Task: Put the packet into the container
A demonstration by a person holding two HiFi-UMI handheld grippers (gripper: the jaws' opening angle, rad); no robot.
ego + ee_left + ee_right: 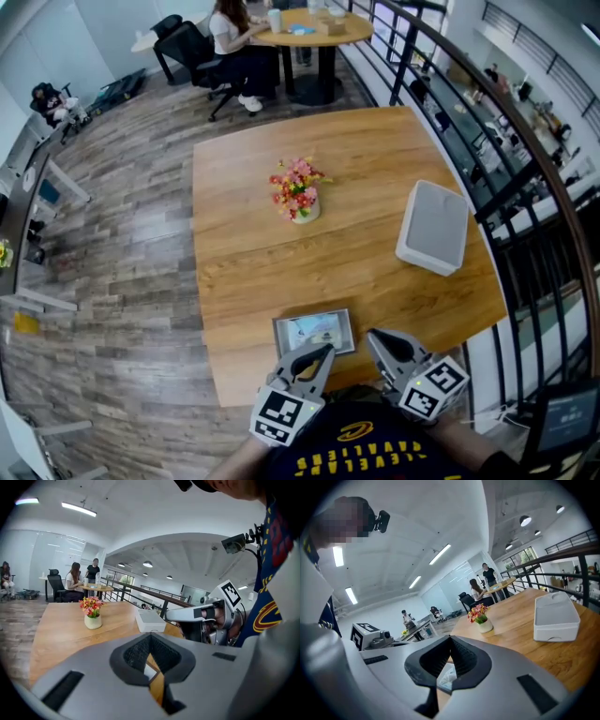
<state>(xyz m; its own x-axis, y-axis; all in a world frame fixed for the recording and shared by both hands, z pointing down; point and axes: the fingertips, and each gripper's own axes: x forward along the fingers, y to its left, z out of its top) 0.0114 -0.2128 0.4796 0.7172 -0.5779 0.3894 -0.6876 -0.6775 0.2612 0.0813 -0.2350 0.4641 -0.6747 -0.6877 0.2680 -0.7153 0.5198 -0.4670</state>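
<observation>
Nothing is done yet: the packet lies at the table's near edge, well apart from the container by the right edge. The left gripper and right gripper both have their jaws together, holding nothing.

Yellow lettering on shirt, unreadable

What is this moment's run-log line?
left gripper shut, empty | right gripper shut, empty | packet on table, not gripped | container apart, right

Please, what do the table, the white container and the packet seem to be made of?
Table: wood or wood-look laminate, matte; grain lines and plank seams show.
Container: probably plastic, matte grey-white; smooth walls, rounded corners.
Packet: perhaps plastic film or coated paper; flat, printed, pale border.
</observation>
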